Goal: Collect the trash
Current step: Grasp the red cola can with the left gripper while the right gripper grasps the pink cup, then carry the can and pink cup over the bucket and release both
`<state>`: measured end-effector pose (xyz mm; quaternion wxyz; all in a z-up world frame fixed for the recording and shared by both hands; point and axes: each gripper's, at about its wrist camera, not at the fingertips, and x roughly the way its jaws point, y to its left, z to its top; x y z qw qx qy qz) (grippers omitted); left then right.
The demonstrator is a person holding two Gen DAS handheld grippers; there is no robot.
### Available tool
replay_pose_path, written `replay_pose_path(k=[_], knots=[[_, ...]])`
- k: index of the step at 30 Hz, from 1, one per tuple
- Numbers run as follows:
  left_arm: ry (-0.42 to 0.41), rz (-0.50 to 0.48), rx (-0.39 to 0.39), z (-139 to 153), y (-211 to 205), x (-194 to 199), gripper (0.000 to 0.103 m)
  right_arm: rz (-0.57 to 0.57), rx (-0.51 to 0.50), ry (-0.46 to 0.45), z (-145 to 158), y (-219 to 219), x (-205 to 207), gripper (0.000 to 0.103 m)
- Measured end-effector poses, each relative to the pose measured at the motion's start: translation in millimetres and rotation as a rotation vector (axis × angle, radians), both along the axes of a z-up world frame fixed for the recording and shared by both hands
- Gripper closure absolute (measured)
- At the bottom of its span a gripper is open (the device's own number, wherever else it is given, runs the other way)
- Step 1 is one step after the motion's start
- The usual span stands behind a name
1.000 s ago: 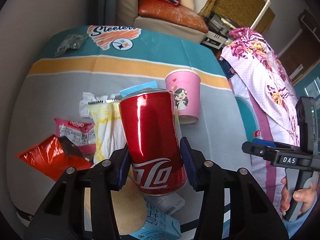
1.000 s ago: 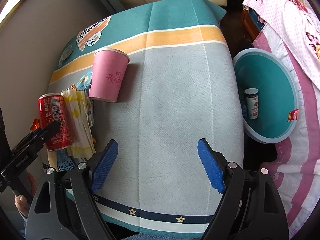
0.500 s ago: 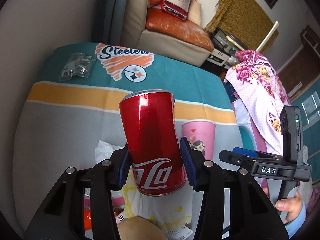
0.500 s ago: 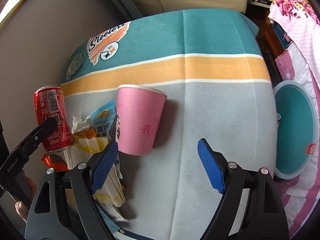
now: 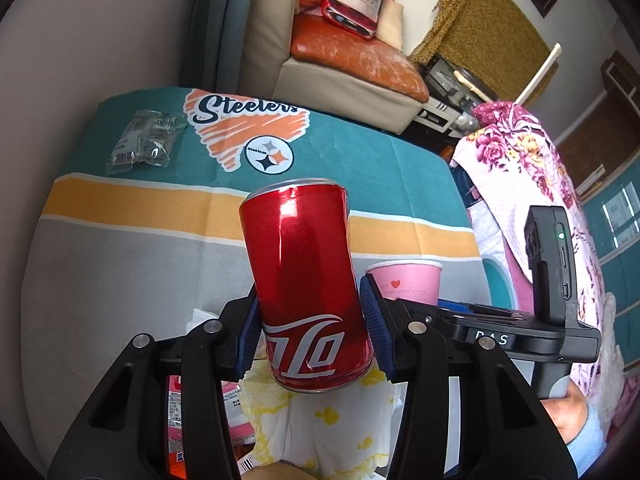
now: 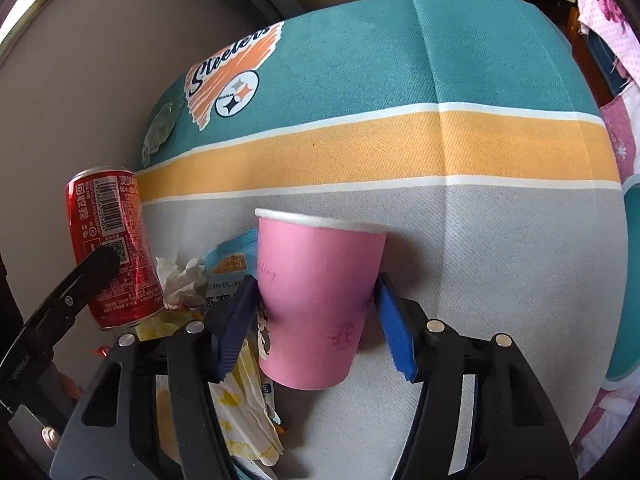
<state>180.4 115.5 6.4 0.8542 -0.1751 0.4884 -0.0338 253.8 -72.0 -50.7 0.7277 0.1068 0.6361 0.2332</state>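
My left gripper (image 5: 312,322) is shut on a red soda can (image 5: 308,280), held tilted above the litter on the table; the can (image 6: 112,240) also shows at the left of the right wrist view. A pink paper cup (image 6: 320,264) stands upright on the grey band of the tablecloth (image 6: 500,280). My right gripper (image 6: 316,300) straddles the cup low down, its jaws closing, and both blue pads touch the cup's sides. In the left wrist view the cup (image 5: 404,280) is half hidden behind the can.
Beside the cup lie a white-and-yellow wrapper (image 5: 320,432), crumpled tissue (image 6: 180,280) and a blue packet (image 6: 230,264). A clear plastic packet (image 5: 144,144) sits far left. A teal bin (image 6: 632,280) stands off the table's right edge, near floral cloth (image 5: 520,152). An armchair (image 5: 344,64) is behind.
The right gripper came left and down over the table to the pink cup and narrowed around it. The left gripper lifted the can up and away from the litter, then held still.
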Motion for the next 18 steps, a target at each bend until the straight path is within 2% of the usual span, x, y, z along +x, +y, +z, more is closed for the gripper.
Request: replay_pose_path(k=[9, 18], knots=[[-0.015, -0.068, 0.018, 9.6, -39.6, 5.0, 0.055, -0.103, -0.036, -0.116, 37.6, -66.7, -10.8, 0.047], [-0.021, -0.222, 0.042, 13.3, -131.6, 10.4, 0.055, -0.226, -0.066, -0.171, 54.6, -155.2, -35.6, 0.047]])
